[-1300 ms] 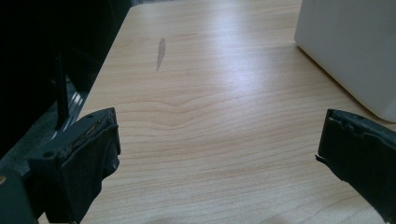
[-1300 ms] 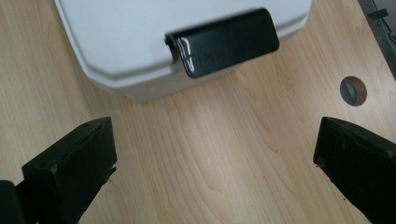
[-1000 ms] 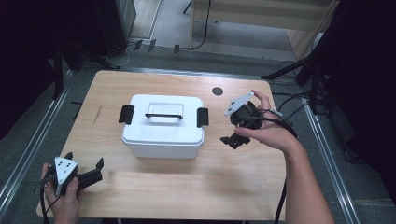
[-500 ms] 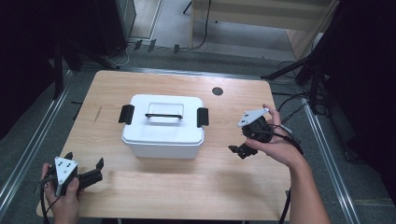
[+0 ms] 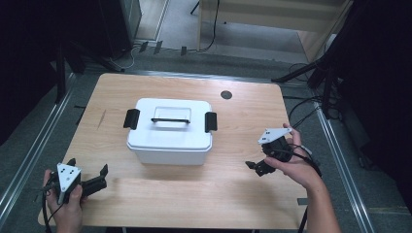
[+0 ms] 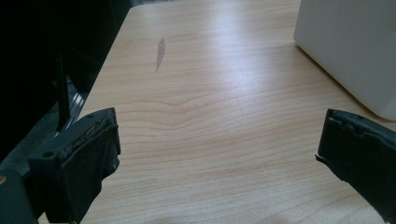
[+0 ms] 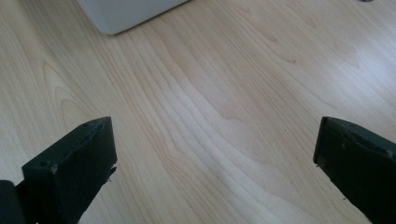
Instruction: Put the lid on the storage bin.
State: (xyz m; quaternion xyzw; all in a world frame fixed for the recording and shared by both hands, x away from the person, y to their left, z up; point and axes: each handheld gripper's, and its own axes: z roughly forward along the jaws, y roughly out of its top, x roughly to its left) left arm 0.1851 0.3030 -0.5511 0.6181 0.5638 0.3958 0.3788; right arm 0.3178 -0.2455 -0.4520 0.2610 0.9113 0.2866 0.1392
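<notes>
A white lidded box (image 5: 170, 133) with a black handle and a black latch at each end stands in the middle of the wooden table (image 5: 243, 111). My left gripper (image 5: 88, 166) rests near the front left corner, held in a hand, jaws wide open and empty. In the left gripper view the left gripper (image 6: 217, 140) frames bare wood, with the box (image 6: 345, 46) at upper right. My right gripper (image 5: 260, 159) sits right of the box, low over the table, open and empty. The right gripper view has the right gripper (image 7: 215, 154) over wood and a corner of the box (image 7: 126, 11) at top.
A small dark round spot (image 5: 226, 94) marks the table behind the box. A thin grey streak (image 5: 101, 118) lies on the wood left of the box. Metal rails (image 5: 29, 155) run along both table sides, and cables trail off to the right.
The right gripper has come down and toward the front right, away from the box's right latch. The left gripper and the box have stayed put.
</notes>
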